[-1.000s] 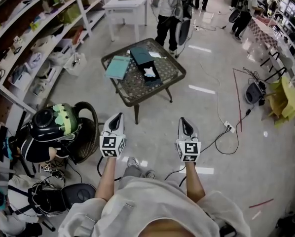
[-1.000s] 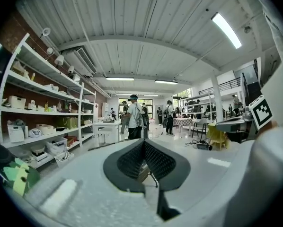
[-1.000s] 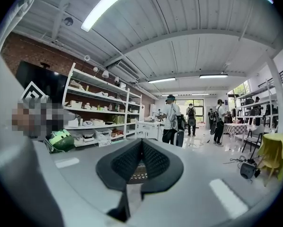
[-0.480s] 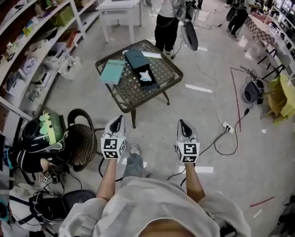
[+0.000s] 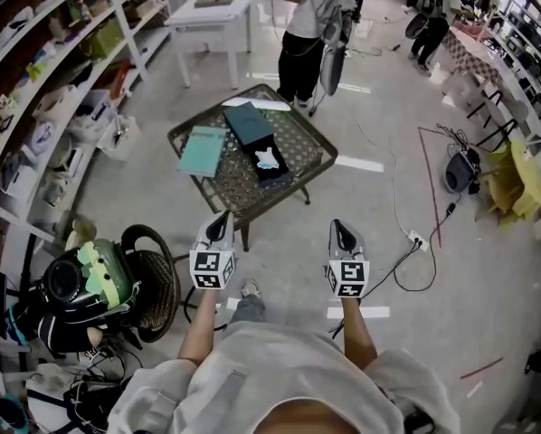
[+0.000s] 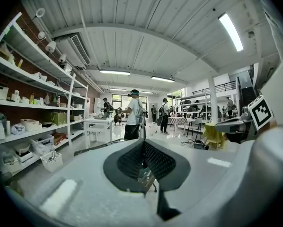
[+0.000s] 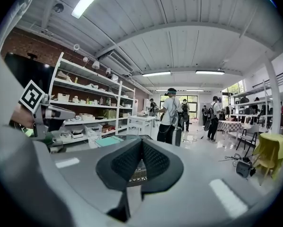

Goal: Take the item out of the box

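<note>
A low mesh-topped table [image 5: 302,132] stands ahead of me. On it lies an open dark box [image 5: 263,147] with a white item [image 5: 269,159] inside, and a light teal flat piece [image 5: 203,150] lies beside it to the left. My left gripper [image 5: 221,221] and right gripper [image 5: 341,230] are held side by side in the air, short of the table's near edge and well apart from the box. Both are shut with nothing between the jaws. In the left gripper view the left gripper [image 6: 142,148] points toward the table; in the right gripper view the right gripper [image 7: 141,148] does the same.
A person [image 5: 305,25] stands just beyond the table, with a white table [image 5: 218,9] behind. Shelving [image 5: 35,107] runs along the left. A chair with a helmet [image 5: 94,278] sits at my left. Cables [image 5: 413,247] and a yellow chair [image 5: 515,179] lie to the right.
The table and box have drawn nearer to the grippers as I step forward. Both grippers stay shut and level in front of me.
</note>
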